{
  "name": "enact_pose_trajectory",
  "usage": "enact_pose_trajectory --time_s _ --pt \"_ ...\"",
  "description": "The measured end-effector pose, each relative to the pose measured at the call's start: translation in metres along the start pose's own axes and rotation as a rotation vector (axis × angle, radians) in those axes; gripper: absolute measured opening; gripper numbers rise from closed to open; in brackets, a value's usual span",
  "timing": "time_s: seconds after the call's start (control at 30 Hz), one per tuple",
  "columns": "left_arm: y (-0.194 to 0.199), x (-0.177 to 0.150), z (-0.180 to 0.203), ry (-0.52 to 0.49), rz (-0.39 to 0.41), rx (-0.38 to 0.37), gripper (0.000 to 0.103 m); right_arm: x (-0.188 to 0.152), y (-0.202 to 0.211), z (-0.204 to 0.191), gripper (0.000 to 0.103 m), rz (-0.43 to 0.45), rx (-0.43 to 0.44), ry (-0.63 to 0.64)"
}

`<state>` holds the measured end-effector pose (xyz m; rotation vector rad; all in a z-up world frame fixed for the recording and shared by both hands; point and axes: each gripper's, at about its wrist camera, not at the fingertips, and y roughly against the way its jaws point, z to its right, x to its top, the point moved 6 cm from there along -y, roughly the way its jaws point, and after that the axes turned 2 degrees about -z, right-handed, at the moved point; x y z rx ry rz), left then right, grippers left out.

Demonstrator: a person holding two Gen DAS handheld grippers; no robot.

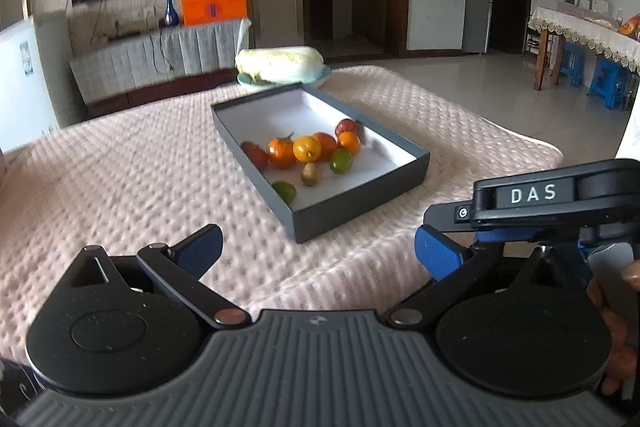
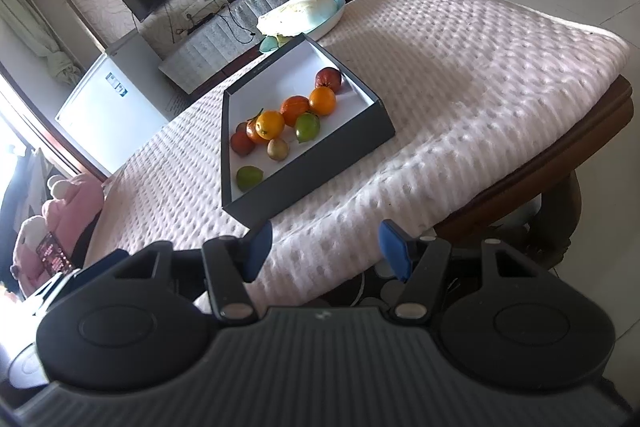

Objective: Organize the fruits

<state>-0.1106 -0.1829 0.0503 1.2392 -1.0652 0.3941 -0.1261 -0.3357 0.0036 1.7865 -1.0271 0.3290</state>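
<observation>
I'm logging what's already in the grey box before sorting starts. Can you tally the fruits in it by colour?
Inside the grey box:
Red or dark red: 3
Orange: 2
Yellow: 1
Green: 2
Brownish: 1
Total: 9

Black tool (image 1: 318, 247) bodies, blue fingertips (image 1: 434, 251), "DAS" marking

The left gripper (image 1: 318, 251) hovers over a pink quilted cover (image 1: 132, 179), its blue-padded jaws spread wide with nothing between them. Just ahead and slightly right sits a dark grey box (image 1: 360, 203) holding small fruits (image 1: 308, 155): orange, yellow, red and green. Beyond the box, a pale cabbage (image 1: 280, 63) rests in a light blue dish. The right gripper (image 1: 440, 251) enters at the near right, marked "DAS".
</observation>
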Motion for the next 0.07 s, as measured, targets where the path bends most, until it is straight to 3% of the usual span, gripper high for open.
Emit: enact_pose_trajectory --time_s 0.07 --pt "-0.0018 -0.0001 0.0019 -0.007 -0.006 -0.011 0.103 0.0002 -0.0022 -0.0003 0.063 -0.008 -0.004 0.002"
